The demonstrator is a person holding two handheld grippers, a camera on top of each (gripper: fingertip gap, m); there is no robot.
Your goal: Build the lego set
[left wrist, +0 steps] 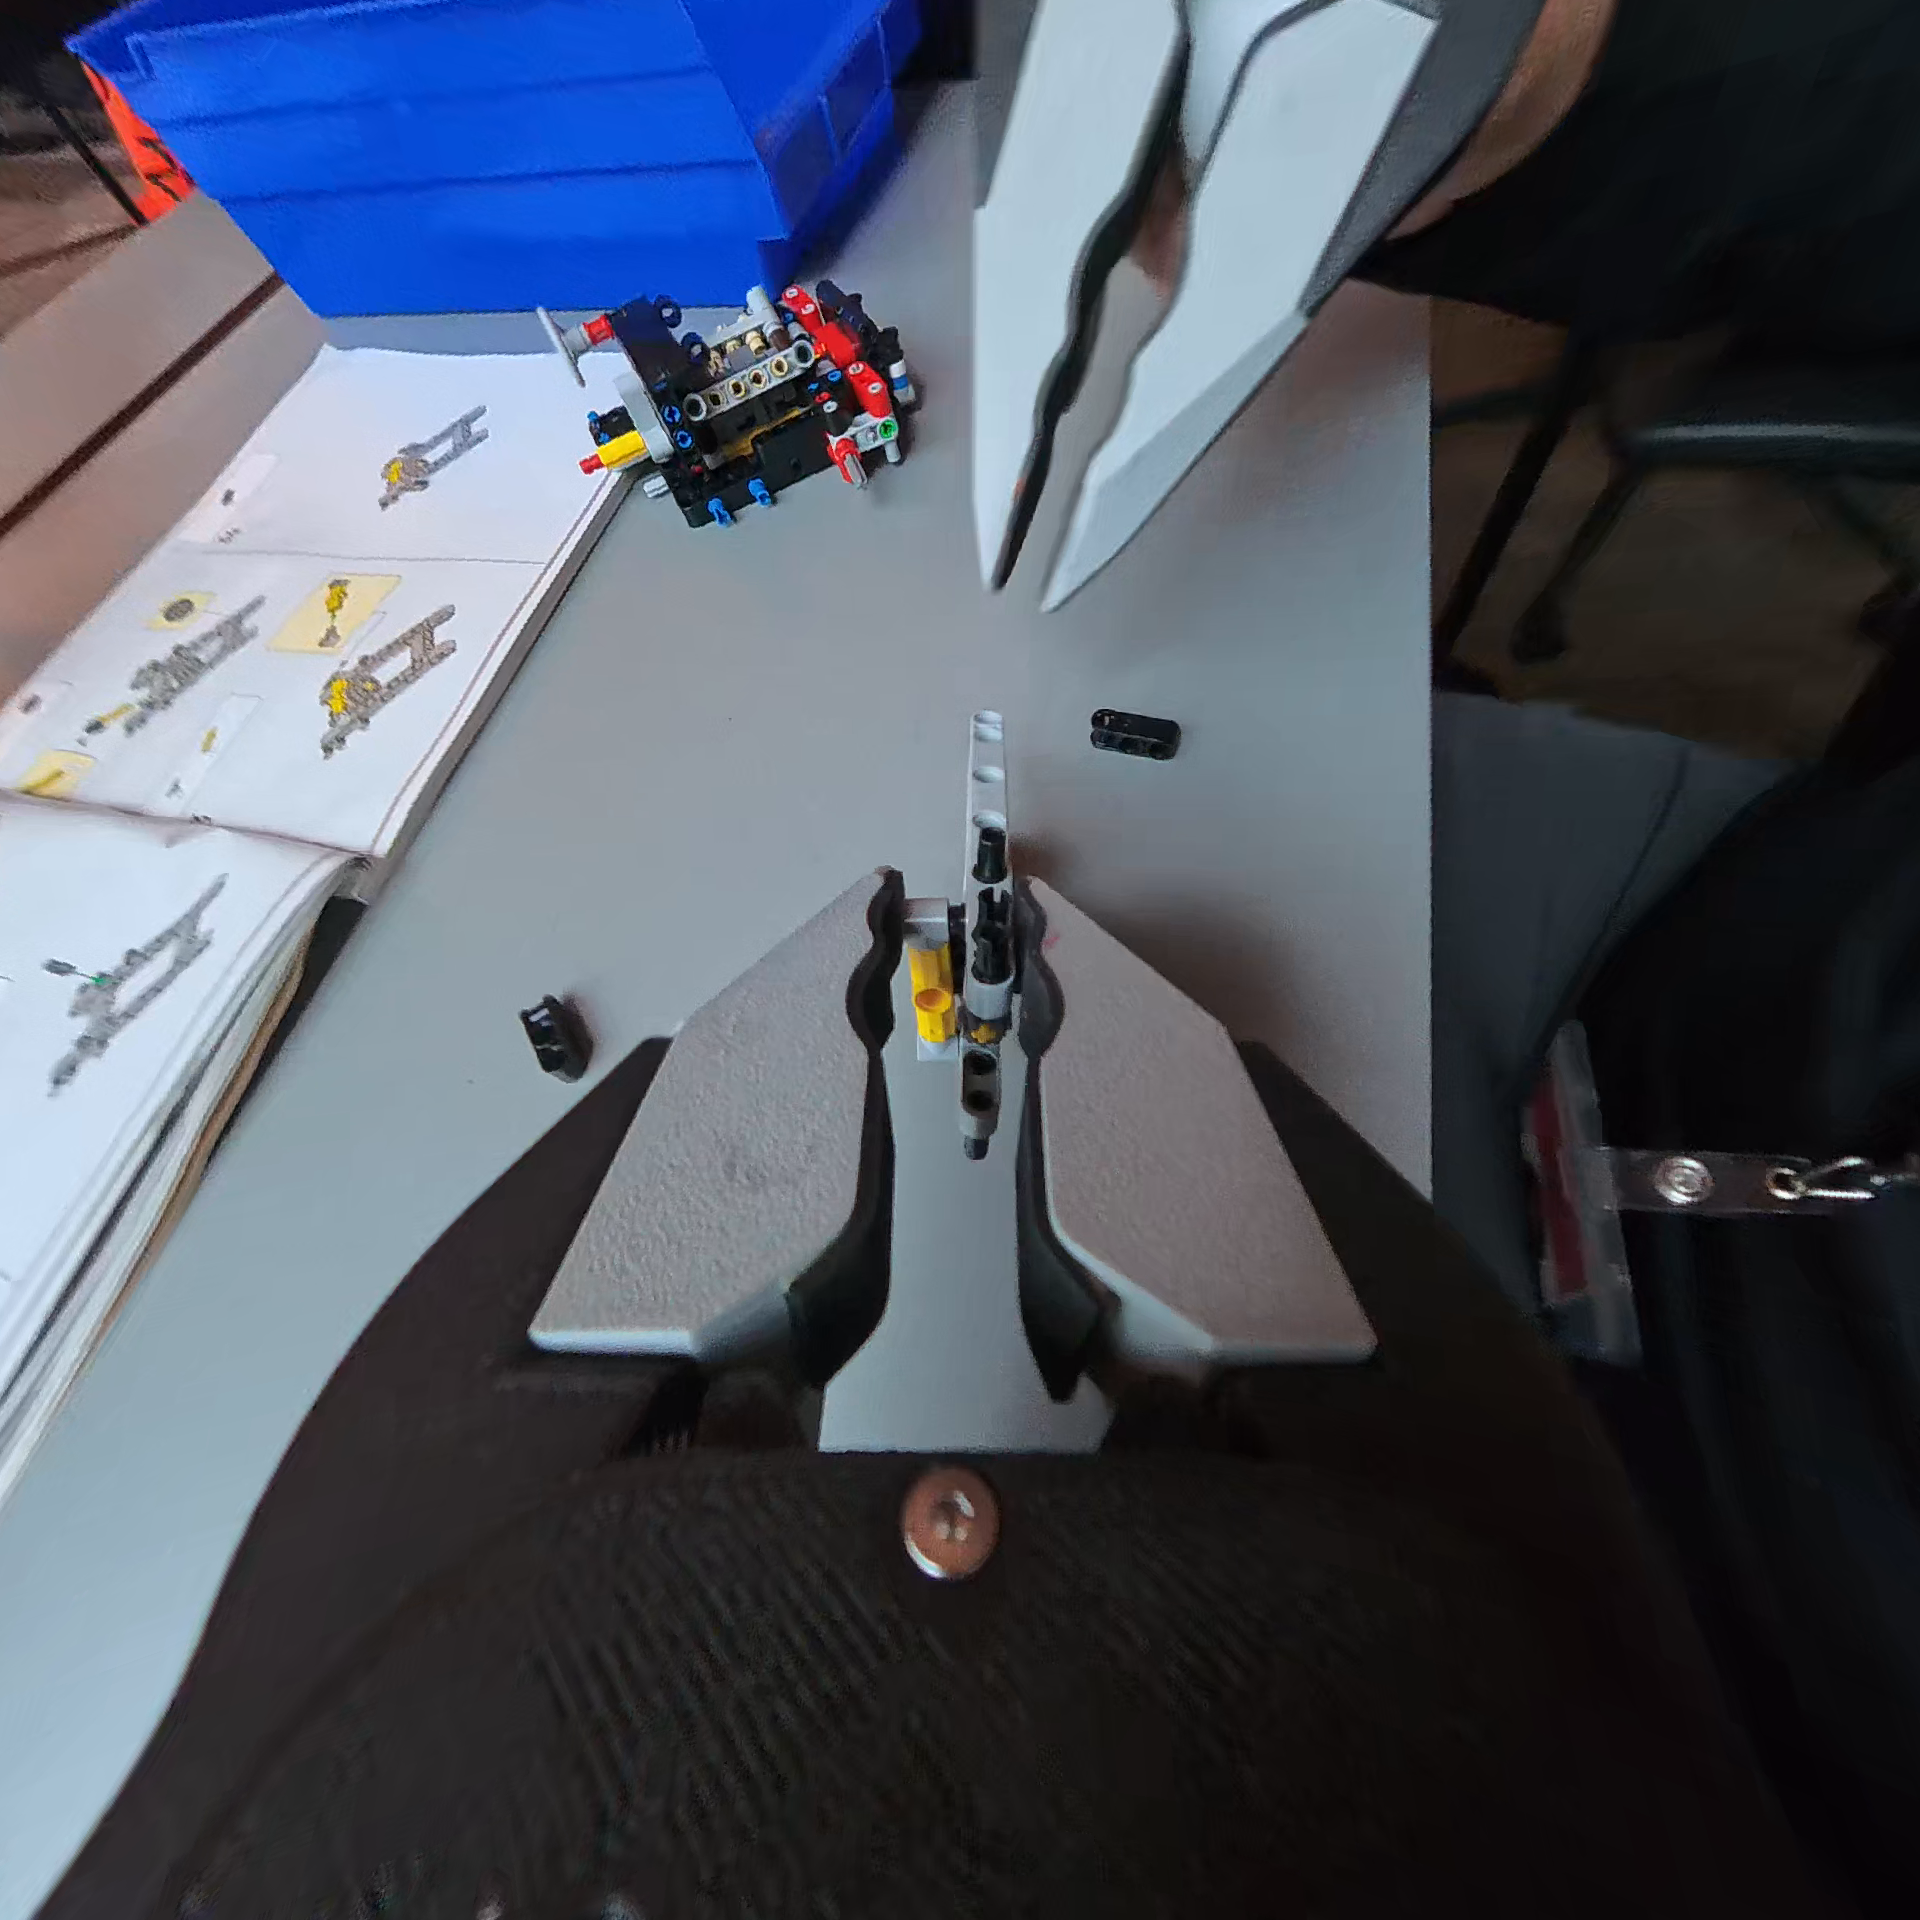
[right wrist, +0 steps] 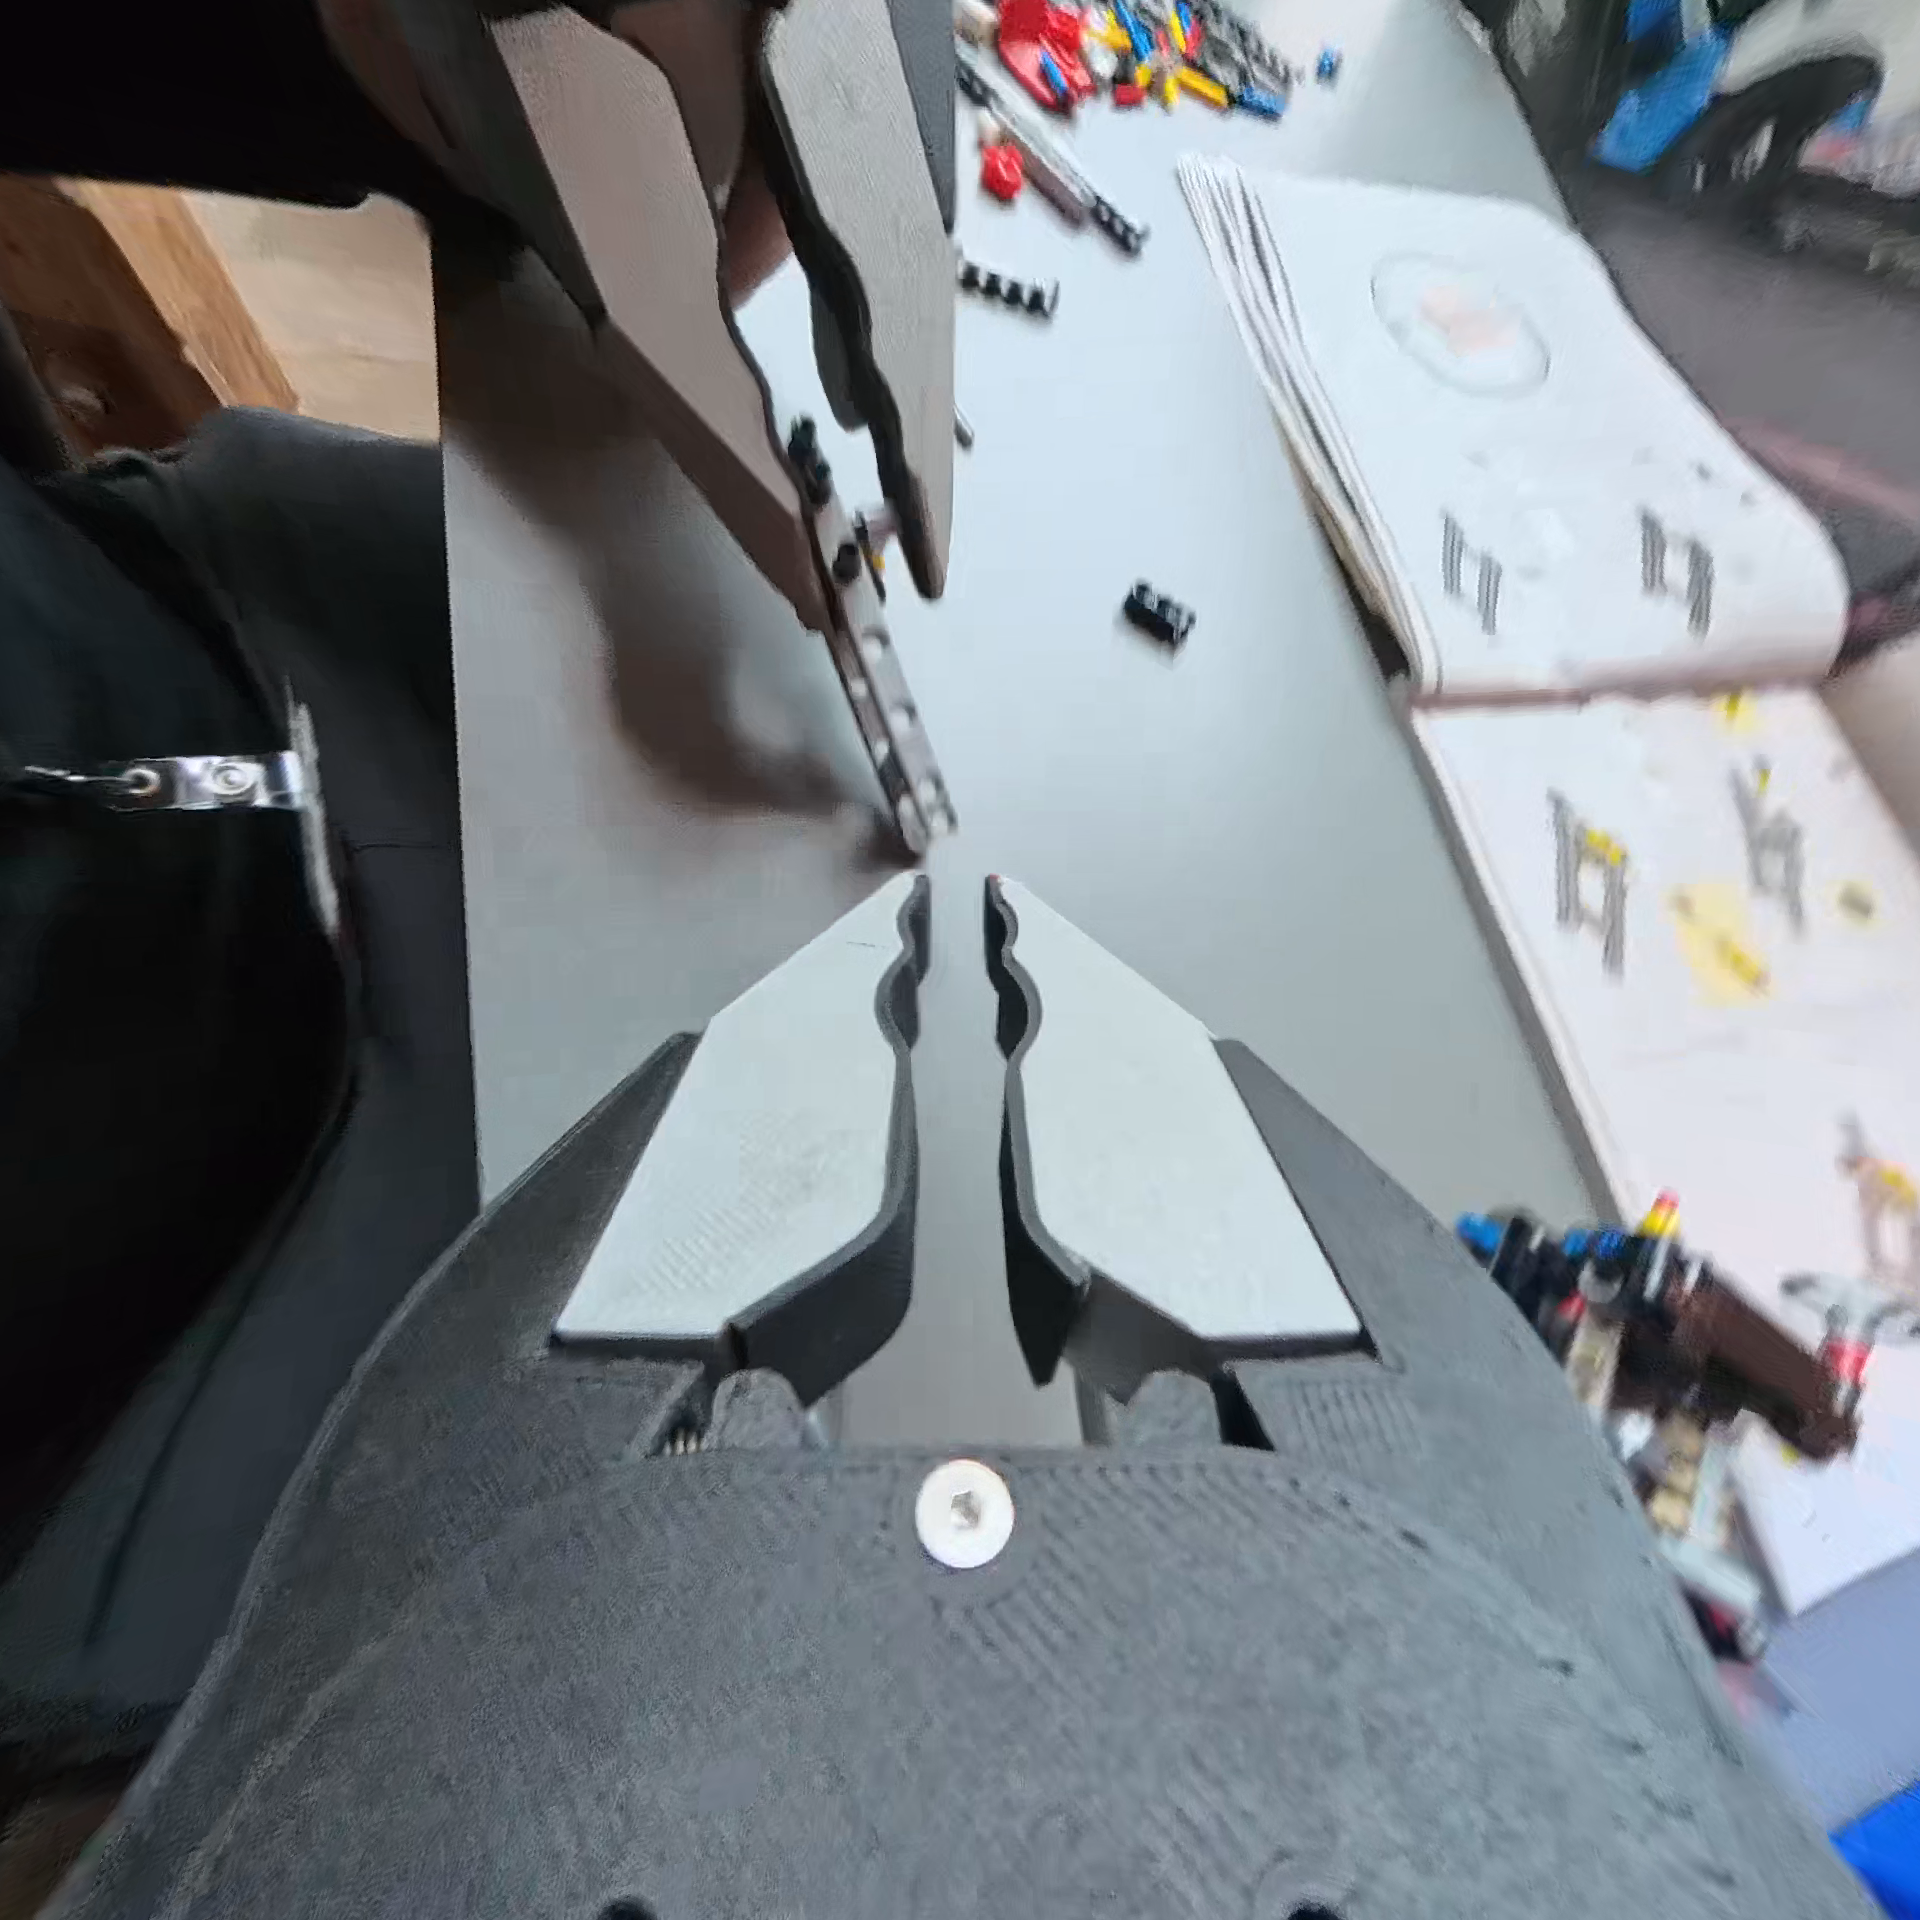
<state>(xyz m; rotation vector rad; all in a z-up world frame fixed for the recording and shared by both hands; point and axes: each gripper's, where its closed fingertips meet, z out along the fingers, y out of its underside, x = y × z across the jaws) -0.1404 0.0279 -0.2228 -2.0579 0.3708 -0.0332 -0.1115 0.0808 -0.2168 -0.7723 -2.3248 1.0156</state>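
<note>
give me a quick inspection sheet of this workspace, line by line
surface: grey table, matte, bare in the middle.
job's things: grey beam sub-assembly with black pins and a yellow part; larger part-built model; open instruction booklet.
clutter: two loose black connectors, one past the beam, one near the booklet; pile of loose bricks at the far end.
grippers: left gripper has its jaws shut on the beam sub-assembly; right gripper empty, jaws slightly apart, facing the beam's free end.
cables: nothing seen.
surroundings: blue bin behind the model; person's dark sleeve.
</note>
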